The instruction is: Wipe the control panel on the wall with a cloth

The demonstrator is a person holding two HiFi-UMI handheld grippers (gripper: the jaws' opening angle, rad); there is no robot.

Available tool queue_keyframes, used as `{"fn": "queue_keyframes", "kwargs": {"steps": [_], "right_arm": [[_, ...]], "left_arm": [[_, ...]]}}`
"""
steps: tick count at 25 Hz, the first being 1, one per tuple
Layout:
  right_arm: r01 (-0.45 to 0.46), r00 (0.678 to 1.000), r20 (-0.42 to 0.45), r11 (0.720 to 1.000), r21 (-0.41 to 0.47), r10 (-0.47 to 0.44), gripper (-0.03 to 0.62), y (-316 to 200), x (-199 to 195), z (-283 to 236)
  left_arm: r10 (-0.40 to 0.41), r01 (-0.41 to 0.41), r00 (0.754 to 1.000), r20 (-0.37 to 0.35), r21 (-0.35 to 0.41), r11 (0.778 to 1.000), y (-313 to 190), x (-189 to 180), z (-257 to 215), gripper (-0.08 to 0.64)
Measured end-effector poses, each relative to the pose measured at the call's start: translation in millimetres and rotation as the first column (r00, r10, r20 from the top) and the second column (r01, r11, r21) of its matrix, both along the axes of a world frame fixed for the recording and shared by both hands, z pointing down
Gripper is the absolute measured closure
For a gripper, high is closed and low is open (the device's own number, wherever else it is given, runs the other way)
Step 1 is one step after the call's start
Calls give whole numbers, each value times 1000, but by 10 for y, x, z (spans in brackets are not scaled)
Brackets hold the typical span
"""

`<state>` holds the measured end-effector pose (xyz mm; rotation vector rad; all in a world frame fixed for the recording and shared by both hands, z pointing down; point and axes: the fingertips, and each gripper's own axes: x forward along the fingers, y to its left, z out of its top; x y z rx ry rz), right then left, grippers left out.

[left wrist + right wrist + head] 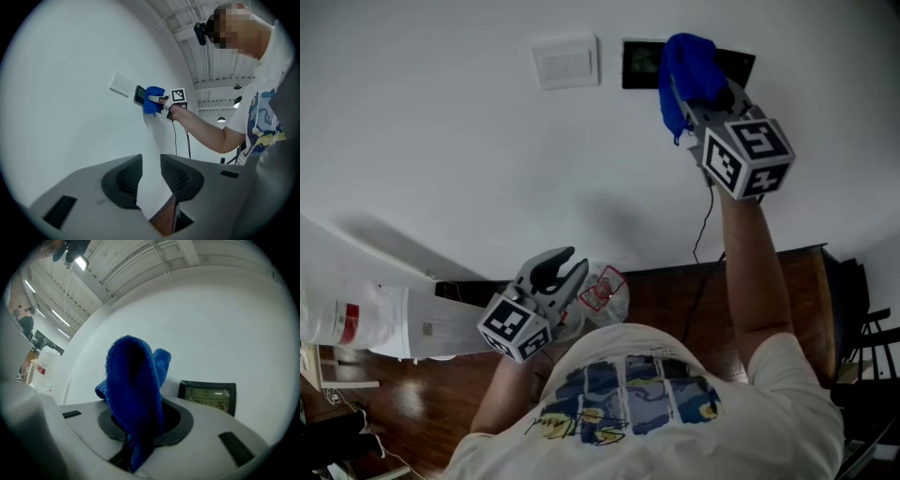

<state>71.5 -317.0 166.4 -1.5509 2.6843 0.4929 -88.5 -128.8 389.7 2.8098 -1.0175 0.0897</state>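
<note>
The dark control panel [639,64] is set in the white wall; its lit screen [208,397] shows in the right gripper view. My right gripper [697,99] is raised to it and shut on a blue cloth [687,66], which covers the panel's middle. The cloth [133,390] stands up out of the jaws, just left of the panel. From the left gripper view the cloth [153,99] lies against the panel [139,94]. My left gripper [561,270] hangs low by the person's chest, open, nothing between its fingers.
A white switch plate [566,62] sits on the wall left of the panel. A black cable [705,220] drops down the wall to a dark wooden top [787,281]. A plastic-wrapped item [605,292] and white packages [366,323] lie below. A black chair [872,352] stands at right.
</note>
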Motion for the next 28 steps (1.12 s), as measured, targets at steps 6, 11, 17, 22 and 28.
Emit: {"fn": "queue_keyframes", "kwargs": {"steps": [6,11,17,22,28], "right_arm": [[-19,1000,4,1000,-5,19,505,-48,132,46],[-13,1000,5,1000,-8,13,505,-42,132,30],[-10,1000,11,1000,-11,10,505,-44,126,47],[13,1000,23,1000,-1,-13,505,62,162,14],[74,996,50,997,-22,-72,505,563,188,227]], "left_arm": [[-6,6,1000,0,-5,1000,-11,32,3,463],[-12,12,1000,2,-1,1000,15,31,-1,463],[-22,22,1000,-3,0,1000,37,-4,-19,463],[-24,24,1000,-2,-1,1000,55,17,-29,463],[-27,27,1000,-3,-2,1000,47,29,-32,463]]}}
